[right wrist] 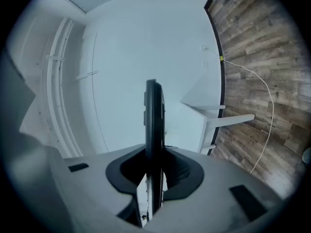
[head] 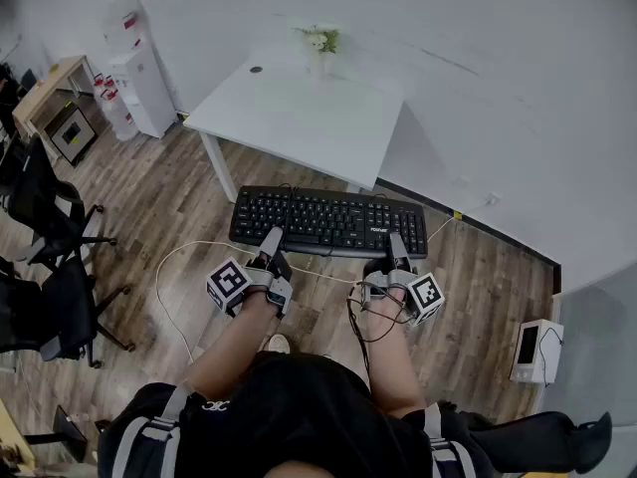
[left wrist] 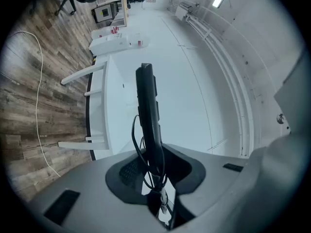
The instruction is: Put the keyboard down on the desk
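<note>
A black keyboard (head: 328,222) hangs level in the air over the wooden floor, just short of the white desk (head: 299,118). My left gripper (head: 271,243) is shut on its near edge at the left. My right gripper (head: 397,248) is shut on the near edge at the right. In the left gripper view the keyboard (left wrist: 148,110) shows edge-on, clamped between the jaws of the left gripper (left wrist: 155,171), with its black cable looped beside it. The right gripper view shows the same thin edge of the keyboard (right wrist: 154,115) pinched by the right gripper (right wrist: 153,176), with the desk (right wrist: 204,113) beyond.
A small vase of flowers (head: 320,43) stands at the desk's far edge. Office chairs (head: 50,217) crowd the left side. A water dispenser (head: 134,73) and a wooden table (head: 50,83) stand at the back left. A white cable (head: 174,267) trails over the floor. A small white device (head: 532,352) sits at the right wall.
</note>
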